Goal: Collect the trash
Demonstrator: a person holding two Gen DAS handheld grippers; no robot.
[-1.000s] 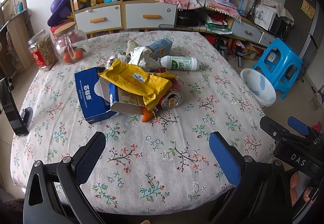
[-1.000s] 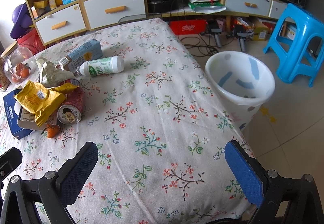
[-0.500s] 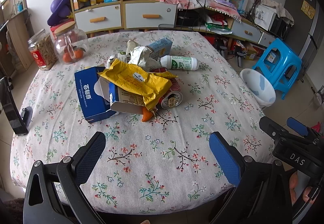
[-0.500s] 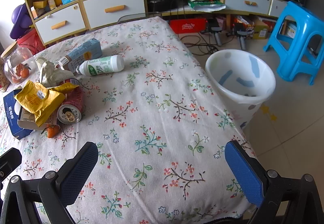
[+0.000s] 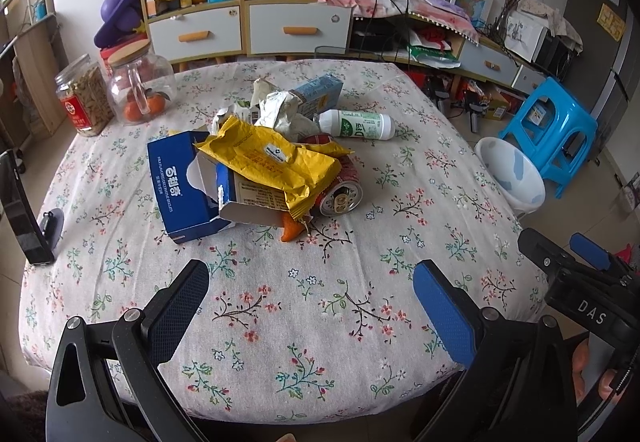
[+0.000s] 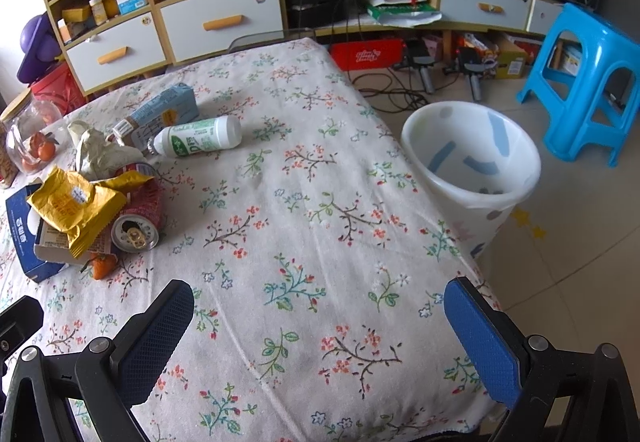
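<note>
nothing collected yet: trash pile (image 5: pixel 260 170) sits toward the table's (image 5: pixel 320 322) far left; bin (image 6: pixel 472 162) off its right edge looks empty, i think. left tool (image 5: pixel 312 306) and right tool (image 6: pixel 320 326) both wide, empty.

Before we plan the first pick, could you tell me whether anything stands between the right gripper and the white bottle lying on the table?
Nothing visible does. Between the right gripper, jaws wide open, and the white bottle lies only bare floral tablecloth. The red can and yellow bag sit off to the left of that line.
</note>
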